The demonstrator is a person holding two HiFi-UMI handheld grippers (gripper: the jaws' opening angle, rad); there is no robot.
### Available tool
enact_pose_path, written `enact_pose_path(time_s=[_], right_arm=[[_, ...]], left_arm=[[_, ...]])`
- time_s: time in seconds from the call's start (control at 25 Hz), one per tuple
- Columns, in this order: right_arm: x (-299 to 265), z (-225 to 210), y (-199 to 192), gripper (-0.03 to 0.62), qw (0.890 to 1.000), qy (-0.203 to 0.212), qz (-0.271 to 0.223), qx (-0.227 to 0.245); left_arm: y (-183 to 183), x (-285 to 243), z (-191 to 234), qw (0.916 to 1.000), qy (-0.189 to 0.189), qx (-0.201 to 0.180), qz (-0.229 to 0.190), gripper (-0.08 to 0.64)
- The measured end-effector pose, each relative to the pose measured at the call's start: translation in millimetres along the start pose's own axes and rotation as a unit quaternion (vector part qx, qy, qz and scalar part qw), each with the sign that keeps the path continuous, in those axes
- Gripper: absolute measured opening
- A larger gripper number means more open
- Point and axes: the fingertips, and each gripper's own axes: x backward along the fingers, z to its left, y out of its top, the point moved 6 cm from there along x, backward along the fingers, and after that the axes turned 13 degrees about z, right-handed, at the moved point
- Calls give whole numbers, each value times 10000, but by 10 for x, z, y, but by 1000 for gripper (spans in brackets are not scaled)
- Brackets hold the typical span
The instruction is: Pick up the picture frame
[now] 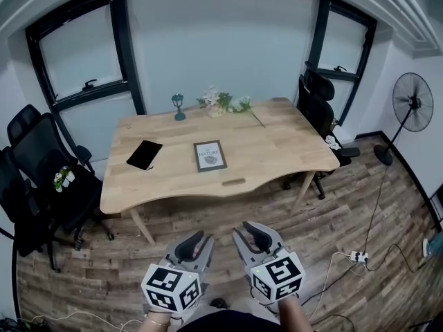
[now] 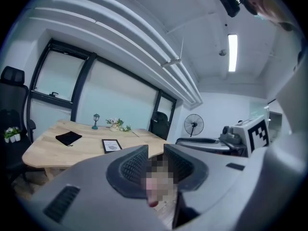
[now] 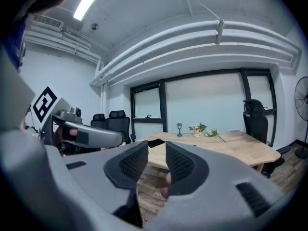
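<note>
Nearest the lens, L hand-held gripper and R hand-held gripper are held side by side, short of the tabletop and not touching it. Jaws of both are seen apart w/ nothing between them. Picture frame is laid flat at approx. the tabletop's middle. Black pouch is laid on the tabletop's left part. Small lantern and flowers are set at the tabletop's far edge. Floor fan is stood well right of the tabletop.
</note>
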Motion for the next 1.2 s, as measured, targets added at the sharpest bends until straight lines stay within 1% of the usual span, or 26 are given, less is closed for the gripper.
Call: enact_pose_path(time_s=[0.2,0.6,0.8,1.2], right_arm=[[-106,14,31,114,10000,7,92,-29],[-233,-36,45,158,9998,40,170,-82],[-325,-126,74,166,9998,46,127,-131],[-592,-384,163,166,9998,68,126,-165]], left_arm=[[28,22,133,9999,-79,71,31,118],[43,-34,259,9996,-208,182,108,141],[83,-129,305,9992,-285,222,144,158],[248,-391,525,9994,-169,274,155,164]])
